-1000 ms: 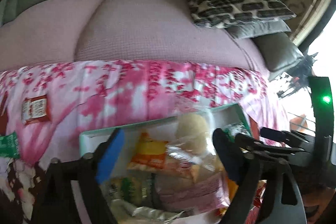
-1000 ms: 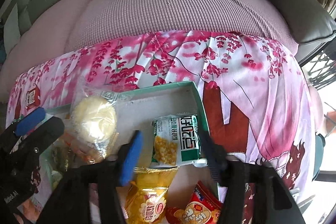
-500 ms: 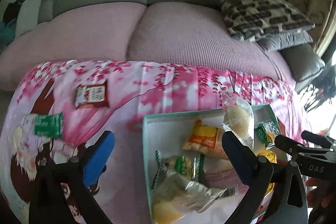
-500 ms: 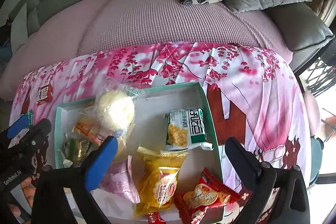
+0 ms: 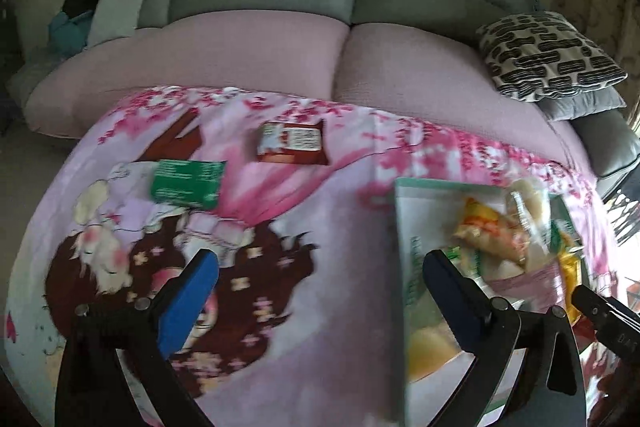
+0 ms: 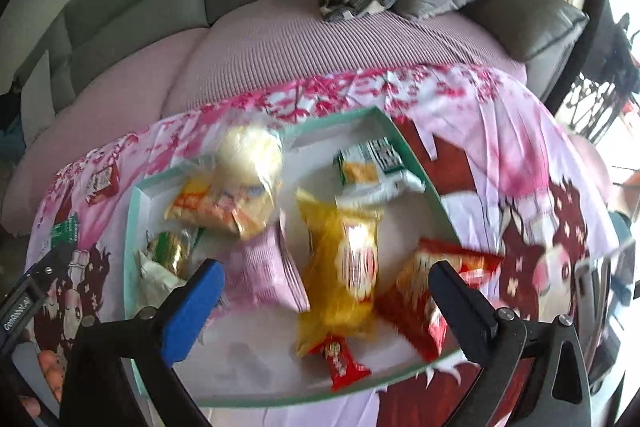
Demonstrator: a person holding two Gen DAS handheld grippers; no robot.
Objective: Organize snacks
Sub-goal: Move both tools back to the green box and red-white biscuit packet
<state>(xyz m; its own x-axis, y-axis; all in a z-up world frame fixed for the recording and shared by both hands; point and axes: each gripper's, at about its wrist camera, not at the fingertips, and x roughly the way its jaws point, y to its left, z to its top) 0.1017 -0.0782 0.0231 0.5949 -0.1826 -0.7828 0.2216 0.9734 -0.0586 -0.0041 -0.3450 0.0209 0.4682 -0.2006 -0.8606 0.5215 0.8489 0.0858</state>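
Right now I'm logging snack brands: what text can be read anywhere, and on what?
"GenRobot.AI", small and roughly legible: on the left claw's body, in the right wrist view.
"DAS", partly cut off: on the right claw's body, in the left wrist view.
Red-brown packet, green packet: print too blurred to read.
Green-and-white packet, yellow packet, small red packet: print blurred, unreadable.

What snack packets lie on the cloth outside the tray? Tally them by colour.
Red-and-white foil snack packet: 1
Green flat foil snack packet: 1
Total: 2, both on the pink printed cloth, outside the mint-green cardboard tray.
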